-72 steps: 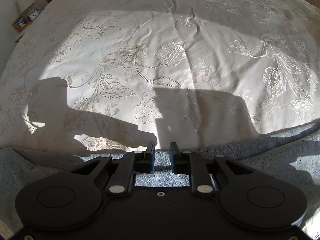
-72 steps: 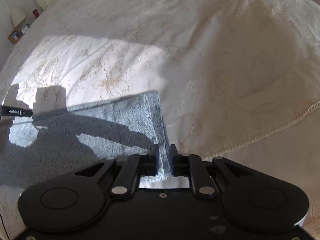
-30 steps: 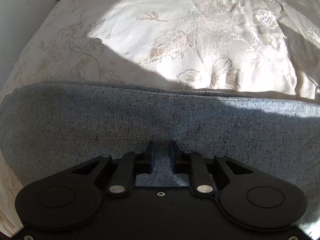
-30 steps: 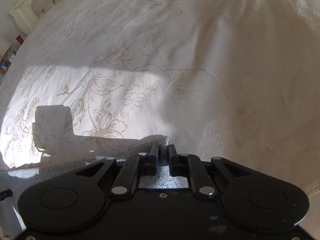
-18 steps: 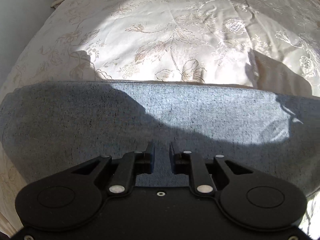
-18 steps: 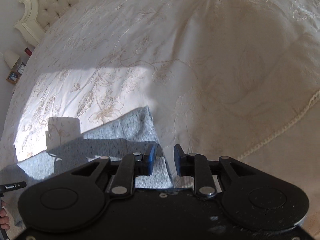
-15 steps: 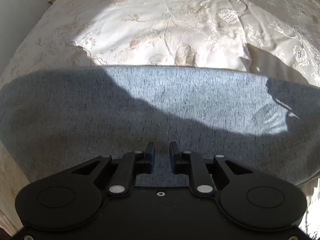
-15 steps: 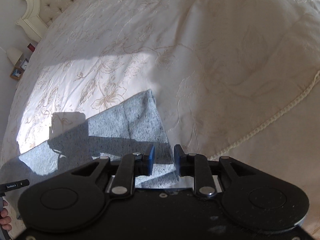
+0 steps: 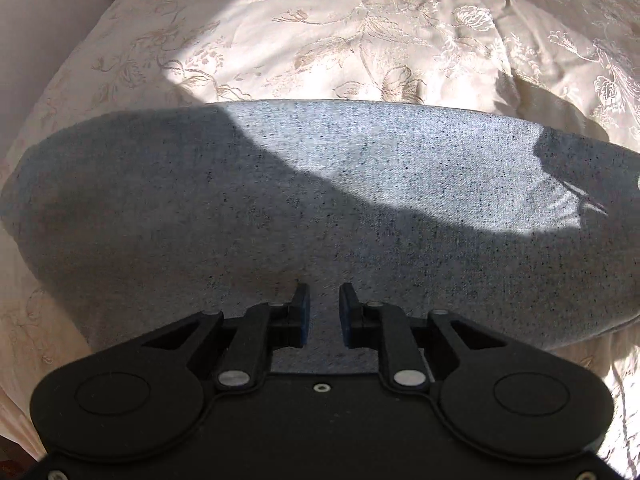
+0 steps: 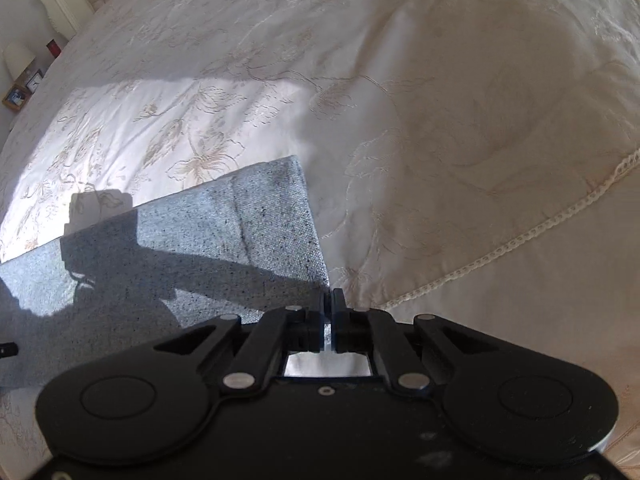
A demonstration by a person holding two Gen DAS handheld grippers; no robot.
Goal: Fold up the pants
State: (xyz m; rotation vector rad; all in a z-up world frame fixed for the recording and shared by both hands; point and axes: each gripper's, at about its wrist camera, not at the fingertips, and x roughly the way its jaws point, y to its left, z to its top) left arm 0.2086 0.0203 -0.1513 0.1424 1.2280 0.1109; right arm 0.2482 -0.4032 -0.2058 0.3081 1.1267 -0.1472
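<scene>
Grey pants [image 9: 320, 200] flat on bed [image 9: 360, 40] (floral cover); left gripper [image 9: 323, 312] jaws apart over fabric, right gripper [image 10: 330, 312] jaws pinching pants edge.

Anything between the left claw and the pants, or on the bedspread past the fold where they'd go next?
Nothing visible. The left claw hangs open right over the grey pants, no object between. The bedspread beyond shows only embroidery and shadows. The right claw pinches the pants' edge.

one pair of grey pants [image 9: 320, 200] lies on one embroidered cream bedspread [image 9: 360, 40]. two grippers show, the left gripper [image 9: 323, 312] and the right gripper [image 10: 329, 312], each with two fingers. one lamp [image 10: 18, 58] and one picture frame [image 10: 15, 97] stand at the bedside.
</scene>
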